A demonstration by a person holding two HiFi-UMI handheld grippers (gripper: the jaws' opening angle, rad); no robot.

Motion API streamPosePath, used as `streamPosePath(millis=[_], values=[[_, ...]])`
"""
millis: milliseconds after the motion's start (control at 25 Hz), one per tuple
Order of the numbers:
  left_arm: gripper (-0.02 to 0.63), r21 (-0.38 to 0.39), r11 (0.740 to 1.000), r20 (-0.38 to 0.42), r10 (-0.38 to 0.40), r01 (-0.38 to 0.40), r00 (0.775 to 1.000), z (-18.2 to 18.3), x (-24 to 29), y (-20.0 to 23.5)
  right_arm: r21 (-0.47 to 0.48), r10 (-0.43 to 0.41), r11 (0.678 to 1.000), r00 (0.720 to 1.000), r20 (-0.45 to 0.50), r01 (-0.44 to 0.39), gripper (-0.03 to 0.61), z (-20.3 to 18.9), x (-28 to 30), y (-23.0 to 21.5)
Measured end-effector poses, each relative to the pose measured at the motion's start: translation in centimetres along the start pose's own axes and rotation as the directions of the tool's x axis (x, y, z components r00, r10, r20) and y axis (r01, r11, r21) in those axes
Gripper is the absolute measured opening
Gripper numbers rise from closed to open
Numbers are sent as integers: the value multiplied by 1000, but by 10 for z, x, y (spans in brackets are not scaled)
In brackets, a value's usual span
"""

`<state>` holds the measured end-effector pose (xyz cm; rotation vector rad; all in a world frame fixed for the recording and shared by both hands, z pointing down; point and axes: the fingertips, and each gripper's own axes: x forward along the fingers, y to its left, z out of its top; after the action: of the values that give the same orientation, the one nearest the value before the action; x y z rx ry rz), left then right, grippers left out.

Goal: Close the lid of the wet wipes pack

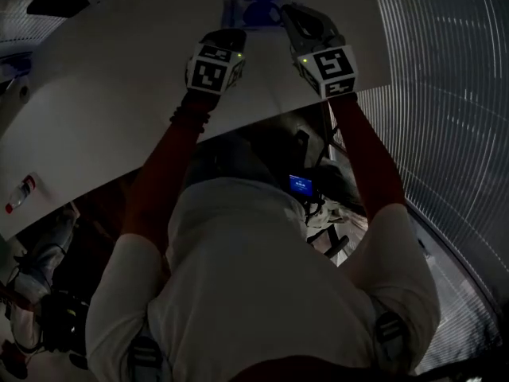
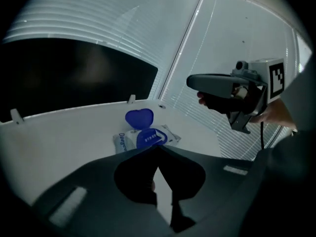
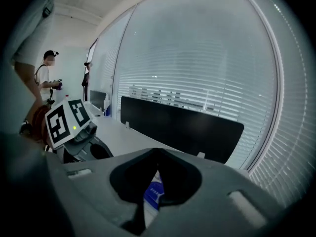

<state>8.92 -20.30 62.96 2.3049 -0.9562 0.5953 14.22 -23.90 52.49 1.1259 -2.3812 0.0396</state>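
I find the white wet wipes pack point(image 2: 148, 138) at the white table's point(image 1: 119, 94) far edge, its blue plastic lid point(image 2: 139, 118) upright and unclosed, with left gripper point(image 2: 158, 152) and right gripper point(image 3: 157, 154) both pinched together, empty, just near of it.

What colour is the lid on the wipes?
The lid is blue; left gripper view shows it best.

This is an office. A long white counter point(image 1: 111, 102) runs beside tall windows covered by horizontal blinds point(image 3: 207, 53). A dark divider panel point(image 3: 182, 127) stands along the counter's far edge, and another person point(image 3: 45, 80) stands further down the room.
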Motion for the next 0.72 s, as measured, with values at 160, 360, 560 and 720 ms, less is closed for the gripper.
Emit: streamPosePath(millis=[160,360,560,720], values=[[1,5,1000,-91,-8,9,996,-25,37,-1,-38,31,999,996,-82,-34,0,-23,35,-22],[2,-18,1000,-143,0,-2,990,-44,71,9,-76,75,993,981,-177,-90,0,-54,82,-48],[0,-44,999,-149,-1,-6,989,-42,82,19,-105,107,985,962,-249,-137,0,-71,122,-79],[2,-54,999,-170,-4,-5,985,-42,85,19,-88,137,981,935,-327,-175,0,-87,146,-107]])
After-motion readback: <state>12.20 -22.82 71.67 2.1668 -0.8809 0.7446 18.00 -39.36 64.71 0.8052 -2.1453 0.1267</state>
